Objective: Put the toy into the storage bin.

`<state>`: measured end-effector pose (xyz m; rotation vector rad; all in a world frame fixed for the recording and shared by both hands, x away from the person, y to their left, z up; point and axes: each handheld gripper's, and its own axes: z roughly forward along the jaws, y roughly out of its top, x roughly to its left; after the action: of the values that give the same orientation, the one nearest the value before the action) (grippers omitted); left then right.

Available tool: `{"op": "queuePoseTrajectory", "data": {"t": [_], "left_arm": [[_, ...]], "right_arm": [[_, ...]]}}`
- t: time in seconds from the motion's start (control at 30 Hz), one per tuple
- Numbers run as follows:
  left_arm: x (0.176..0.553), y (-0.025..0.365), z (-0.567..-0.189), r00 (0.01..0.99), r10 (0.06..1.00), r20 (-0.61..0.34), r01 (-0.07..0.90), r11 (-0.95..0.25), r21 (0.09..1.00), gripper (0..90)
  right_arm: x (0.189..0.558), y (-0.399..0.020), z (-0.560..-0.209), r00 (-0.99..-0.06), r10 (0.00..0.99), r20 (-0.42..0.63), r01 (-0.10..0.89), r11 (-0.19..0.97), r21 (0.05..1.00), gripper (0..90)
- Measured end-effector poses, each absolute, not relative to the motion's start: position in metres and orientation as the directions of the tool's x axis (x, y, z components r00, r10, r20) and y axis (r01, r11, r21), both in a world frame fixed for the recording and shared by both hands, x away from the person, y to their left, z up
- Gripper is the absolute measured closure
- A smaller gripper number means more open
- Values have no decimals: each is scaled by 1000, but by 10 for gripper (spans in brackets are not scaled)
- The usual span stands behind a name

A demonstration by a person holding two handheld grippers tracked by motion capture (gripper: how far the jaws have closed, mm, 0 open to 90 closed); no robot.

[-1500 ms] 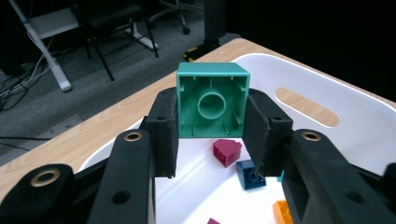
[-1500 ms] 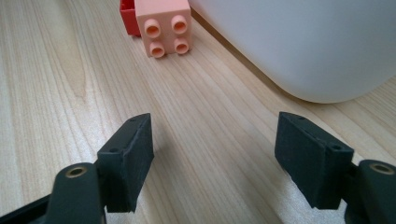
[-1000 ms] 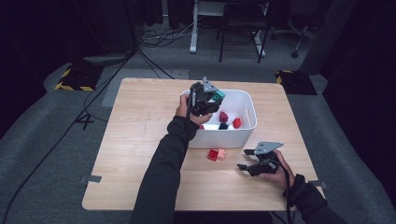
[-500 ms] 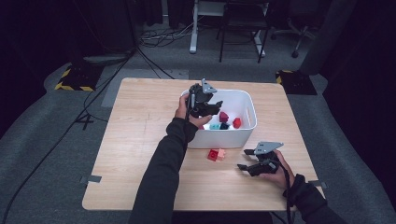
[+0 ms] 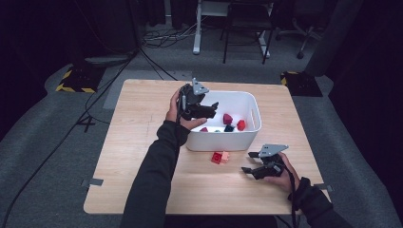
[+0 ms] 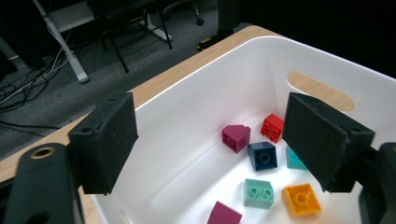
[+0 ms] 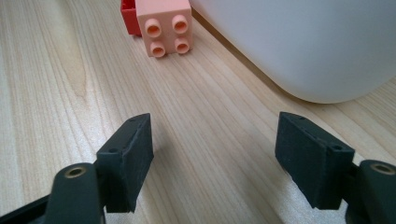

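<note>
Two bricks wait outside the white bin (image 5: 254, 124), so the empty, wide-open right gripper (image 5: 251, 162) should approach the pink brick (image 7: 163, 26) squarely while the left gripper (image 5: 212, 107) hangs freshly opened, empty, over the bin.

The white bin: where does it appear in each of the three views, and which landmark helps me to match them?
High view: the white bin stands at the table's middle, the left gripper over its left rim.
Left gripper view: its inside and far wall lie between the open jaws, bricks on the floor.
Right gripper view: its outer wall is at upper right.
Shared landmark: the pink brick beside the bin.
</note>
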<state>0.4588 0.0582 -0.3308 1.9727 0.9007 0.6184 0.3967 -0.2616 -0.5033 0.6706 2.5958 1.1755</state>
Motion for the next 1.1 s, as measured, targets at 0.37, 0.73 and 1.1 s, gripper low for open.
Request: {"op": "queuePoseTrajectory", "data": {"t": [0.37, 0.73, 1.1], "left_arm": [[447, 103, -327, 567, 819, 87, 371, -349, 861, 161], [443, 139, -343, 500, 862, 88, 417, -328, 848, 161], [429, 161, -389, 477, 875, 83, 506, -351, 788, 163]], "right_arm": [[397, -261, -503, -873, 488, -4, 319, 577, 752, 280], [396, -261, -503, -872, 490, -3, 322, 576, 751, 280], [396, -262, -503, -872, 490, -3, 322, 576, 751, 279]]}}
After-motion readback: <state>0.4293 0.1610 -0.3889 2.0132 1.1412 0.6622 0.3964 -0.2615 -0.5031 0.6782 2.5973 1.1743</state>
